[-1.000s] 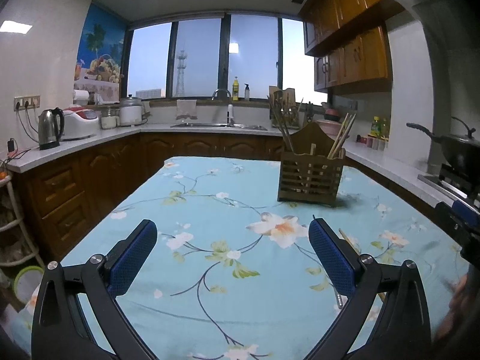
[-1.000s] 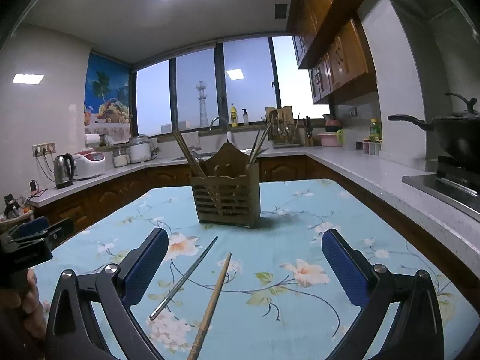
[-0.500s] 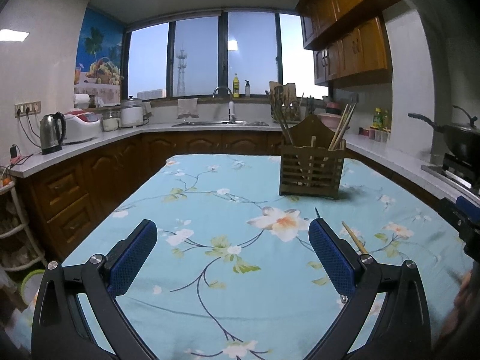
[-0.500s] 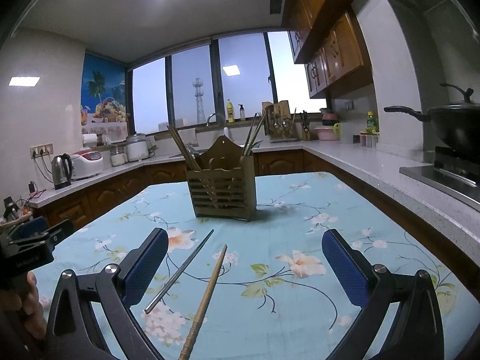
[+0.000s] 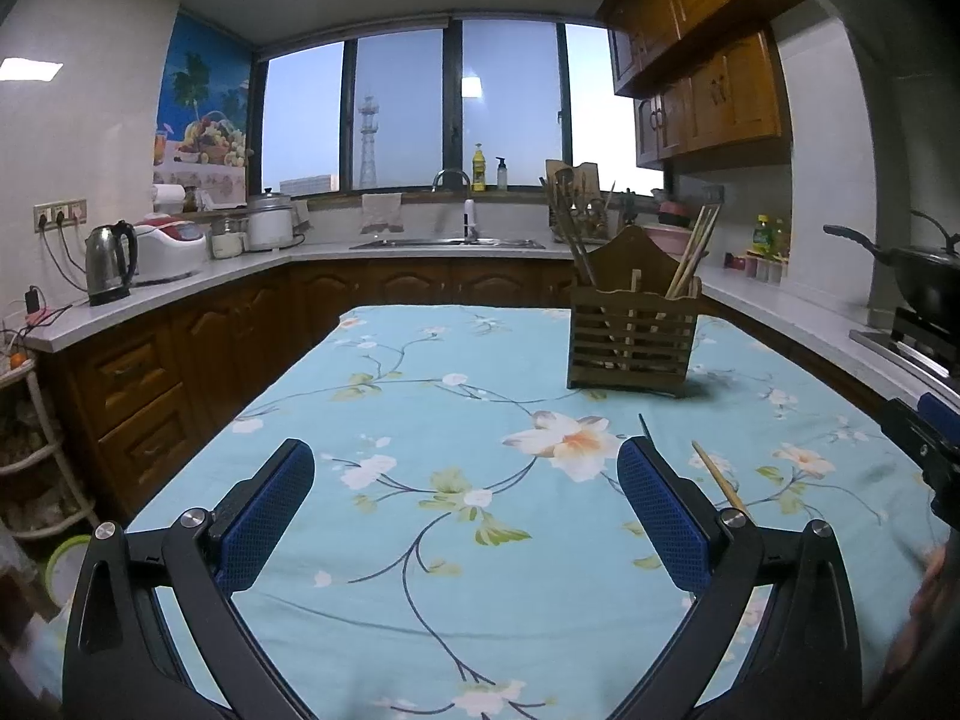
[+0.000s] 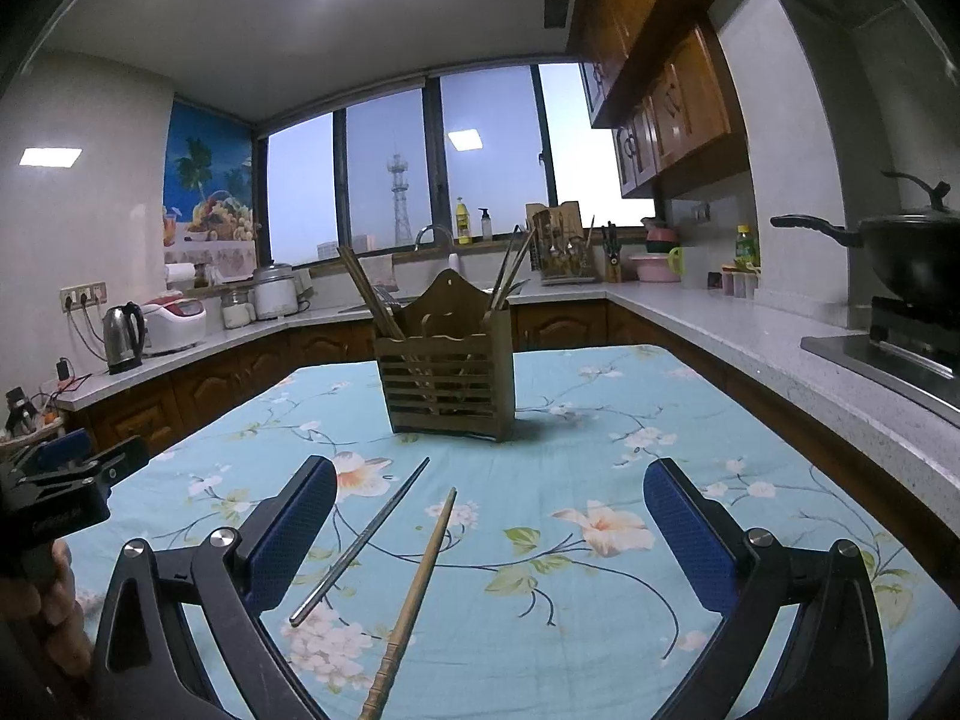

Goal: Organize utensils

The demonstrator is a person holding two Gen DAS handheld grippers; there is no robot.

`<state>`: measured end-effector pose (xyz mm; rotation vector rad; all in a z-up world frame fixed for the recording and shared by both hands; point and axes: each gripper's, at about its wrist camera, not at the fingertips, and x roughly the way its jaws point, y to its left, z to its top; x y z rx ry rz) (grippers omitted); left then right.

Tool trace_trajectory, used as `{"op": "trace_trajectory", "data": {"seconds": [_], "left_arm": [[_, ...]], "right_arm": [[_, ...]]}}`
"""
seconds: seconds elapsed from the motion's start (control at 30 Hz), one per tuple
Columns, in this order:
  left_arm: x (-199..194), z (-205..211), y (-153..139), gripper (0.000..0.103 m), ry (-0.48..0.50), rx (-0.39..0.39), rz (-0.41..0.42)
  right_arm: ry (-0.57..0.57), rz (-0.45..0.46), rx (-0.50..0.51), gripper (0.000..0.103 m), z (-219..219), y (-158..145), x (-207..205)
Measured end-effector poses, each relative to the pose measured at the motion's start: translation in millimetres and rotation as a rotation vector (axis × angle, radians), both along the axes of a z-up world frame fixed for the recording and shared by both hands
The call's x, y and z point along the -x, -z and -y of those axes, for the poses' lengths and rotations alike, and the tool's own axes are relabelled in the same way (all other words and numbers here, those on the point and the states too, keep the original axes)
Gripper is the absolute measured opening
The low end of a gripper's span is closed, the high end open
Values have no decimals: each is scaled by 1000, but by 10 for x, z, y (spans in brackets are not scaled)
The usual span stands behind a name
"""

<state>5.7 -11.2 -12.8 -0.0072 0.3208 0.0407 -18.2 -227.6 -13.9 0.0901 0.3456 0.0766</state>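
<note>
A wood-cabinet kitchen at dusk frames a table under a blue floral tablecloth (image 6: 600, 420), with a broad window across the upper centre of both views and a black wok (image 6: 912, 258) on the stove at the right edge. Two loose utensils lie on the cloth in the lower centre of the right wrist view: one metal chopstick (image 6: 360, 543) and one wooden chopstick (image 6: 417, 588), side by side but apart, both angled up toward the slatted wooden holder (image 6: 450, 387) that stands upright at mid-frame, well beyond their tips. Several sticks already lean out of the holder's two sides; their exact number cannot be told. The right gripper (image 6: 489, 531) hangs over the cloth with its jaws spread wide and nothing between them, the two chopsticks lying between its blue pads in the frame. The left gripper (image 5: 465, 513), seen in the lower half of the left wrist view, is likewise spread wide and empty above bare cloth. Both chopsticks look light, stiff and thin; the metal one is likely slick and may roll or slide under the pads, while the wooden one should offer more friction. A pinch near the middle of each shaft, taken across its width, seems the steadiest hold for tipping it upright into a compartment.
</note>
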Motion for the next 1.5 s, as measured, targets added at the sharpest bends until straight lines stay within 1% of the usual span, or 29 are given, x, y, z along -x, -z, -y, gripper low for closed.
{"op": "trace_trajectory", "data": {"seconds": [0.7, 0.8, 1.07, 1.5], "left_arm": [[7, 9, 9, 103, -7, -17, 9], [5, 25, 12, 103, 10, -19, 0], [53, 54, -14, 103, 7, -33, 20], [71, 84, -43, 103, 13, -43, 29]], "right_arm": [[-5, -1, 1, 103, -13, 4, -21], [-5, 1, 0, 103, -15, 4, -16], [-4, 0, 0, 103, -16, 5, -19], [-4, 0, 0, 103, -23, 7, -14]]}}
